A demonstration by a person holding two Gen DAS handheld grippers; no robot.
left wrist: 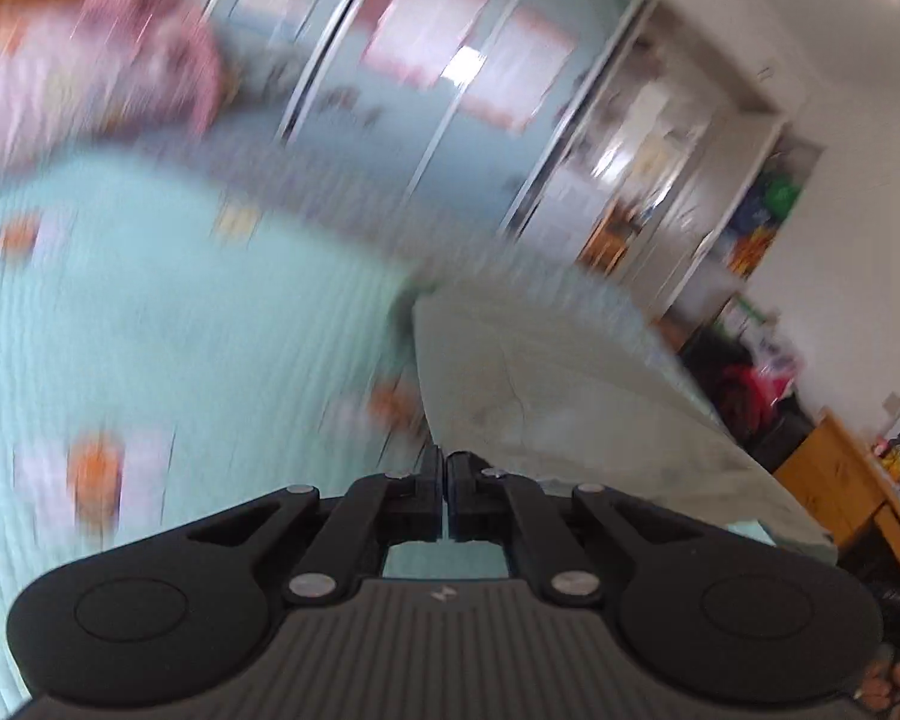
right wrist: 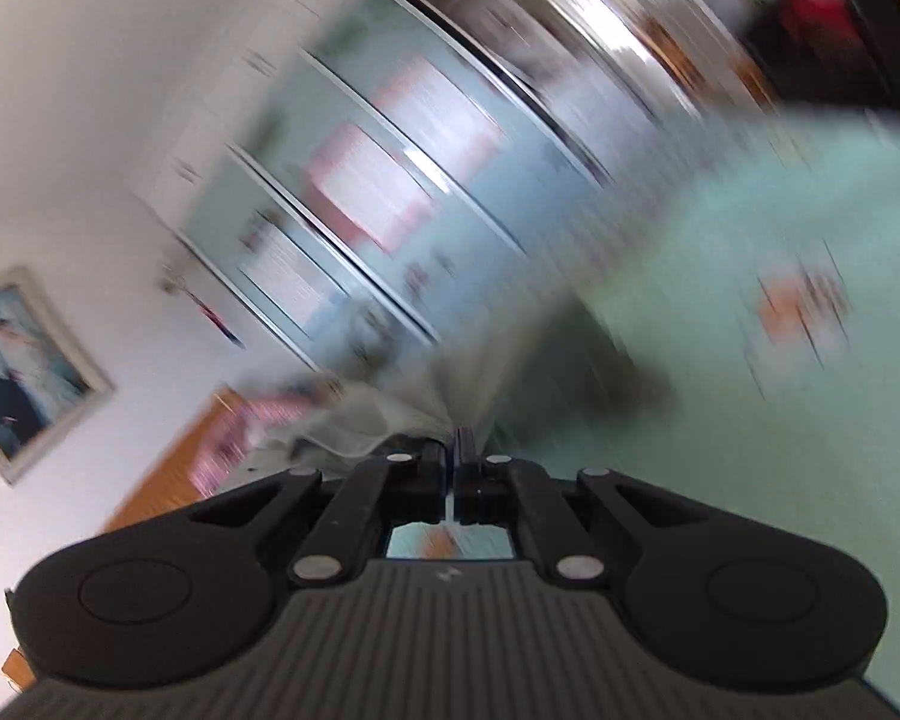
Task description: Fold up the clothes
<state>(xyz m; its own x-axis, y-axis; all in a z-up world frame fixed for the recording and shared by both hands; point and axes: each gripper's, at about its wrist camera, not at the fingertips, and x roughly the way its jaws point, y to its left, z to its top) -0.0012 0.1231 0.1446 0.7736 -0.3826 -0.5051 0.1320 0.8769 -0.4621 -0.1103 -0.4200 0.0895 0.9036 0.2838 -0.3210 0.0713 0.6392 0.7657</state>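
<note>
Motion-blurred wardrobe (left wrist: 450,120), bedspread (left wrist: 180,330) pattern, pale garment's (left wrist: 570,390) outline indistinct.

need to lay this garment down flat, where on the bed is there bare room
The mint quilt is bare left of the left gripper, up to the pink pile at its far end. In the right wrist view it is bare to the right of the right gripper. It is crowded where the pale garment hangs from both shut grippers.
</note>
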